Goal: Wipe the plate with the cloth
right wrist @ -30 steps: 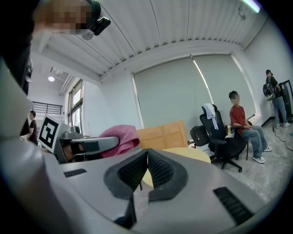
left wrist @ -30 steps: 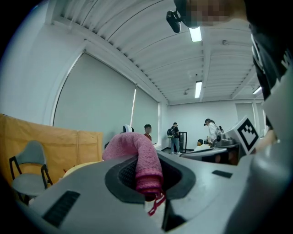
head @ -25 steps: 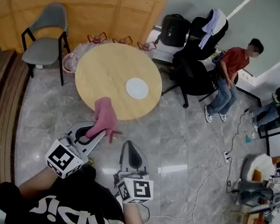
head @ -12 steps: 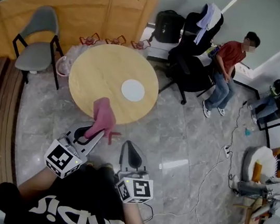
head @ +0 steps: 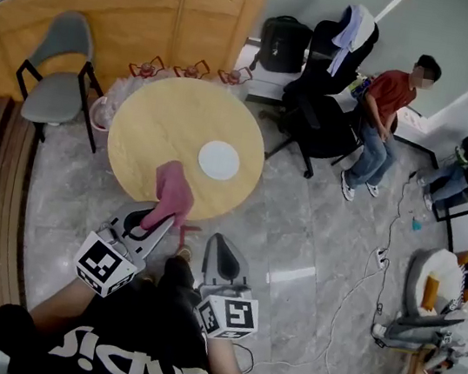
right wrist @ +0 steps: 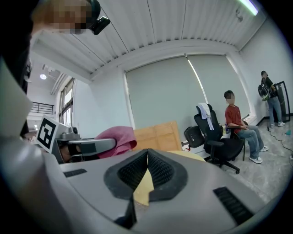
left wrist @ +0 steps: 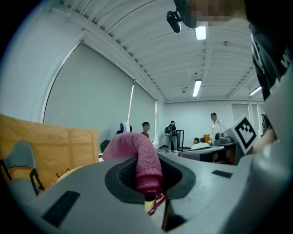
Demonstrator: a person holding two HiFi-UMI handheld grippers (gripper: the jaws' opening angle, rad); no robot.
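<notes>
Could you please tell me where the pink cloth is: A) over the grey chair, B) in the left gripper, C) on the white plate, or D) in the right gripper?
B: the left gripper is shut on the pink cloth, and the white plate lies bare on the table.

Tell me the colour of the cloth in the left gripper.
Pink, with a darker pink edge. The cloth shows best in the left gripper view.

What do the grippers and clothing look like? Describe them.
The left gripper and right gripper are light grey shells with black ribbed pads; each carries a white cube with black square markers. The person wears a black top with white lettering.
</notes>
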